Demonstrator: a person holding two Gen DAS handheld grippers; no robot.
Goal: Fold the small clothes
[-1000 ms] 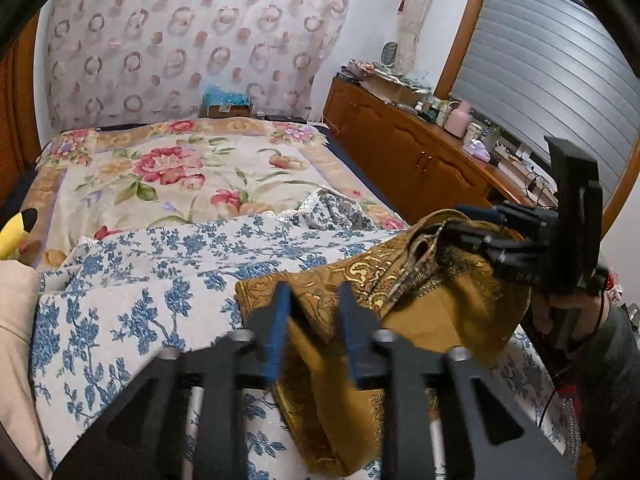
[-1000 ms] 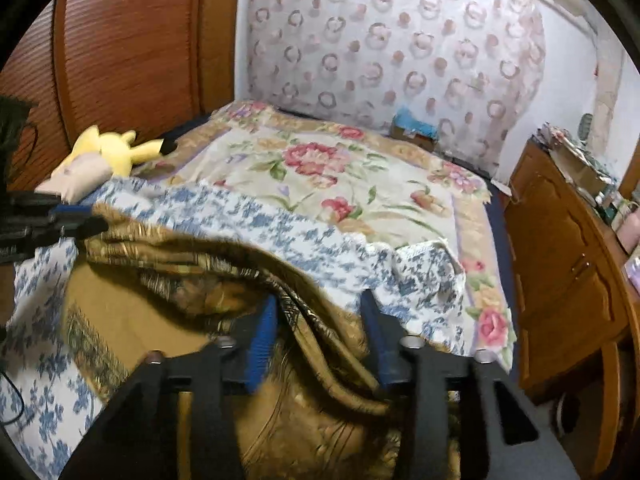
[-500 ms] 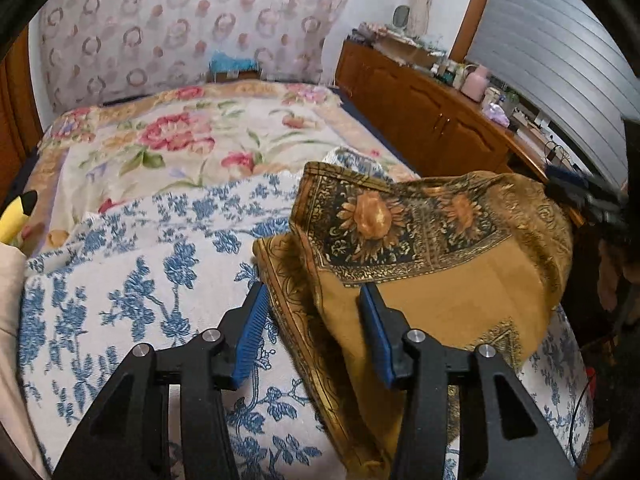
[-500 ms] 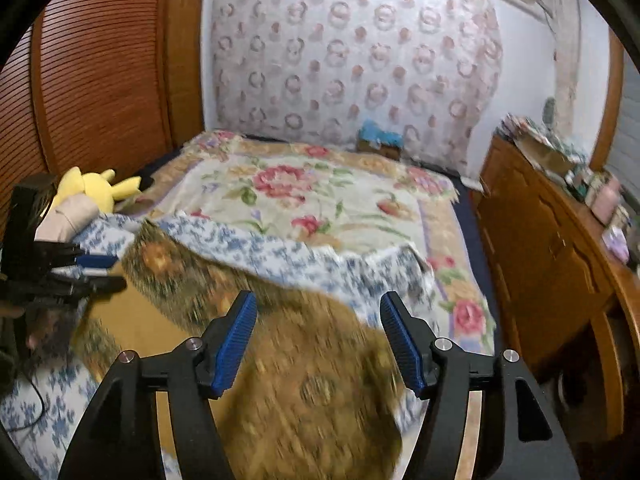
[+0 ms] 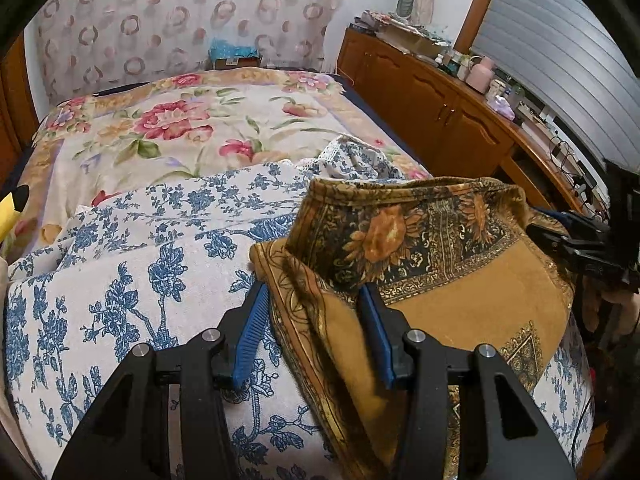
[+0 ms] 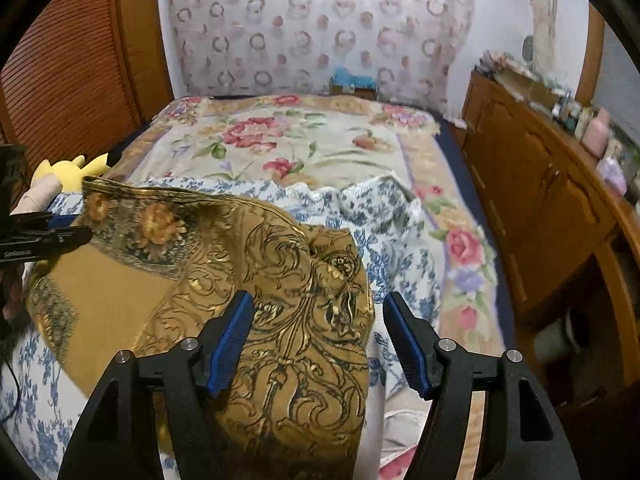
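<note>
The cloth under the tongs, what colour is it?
Mustard-gold cloth with dark sunflower borders; left wrist view shows it best.

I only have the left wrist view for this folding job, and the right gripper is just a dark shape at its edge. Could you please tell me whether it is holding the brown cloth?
Observer: No. The right gripper has just been opening. Its jaws stand wide, and the brown cloth lies between them unpinched.
Operator: Thank you. What does the cloth look like on that side?
Observer: A gold scroll pattern faces up there, and the cloth lies on the blue-flowered sheet.
Operator: And what is the yellow sliver at my left edge?
Observer: It is a yellow plush toy at the bed's edge, in front of a louvred wooden panel.
</note>
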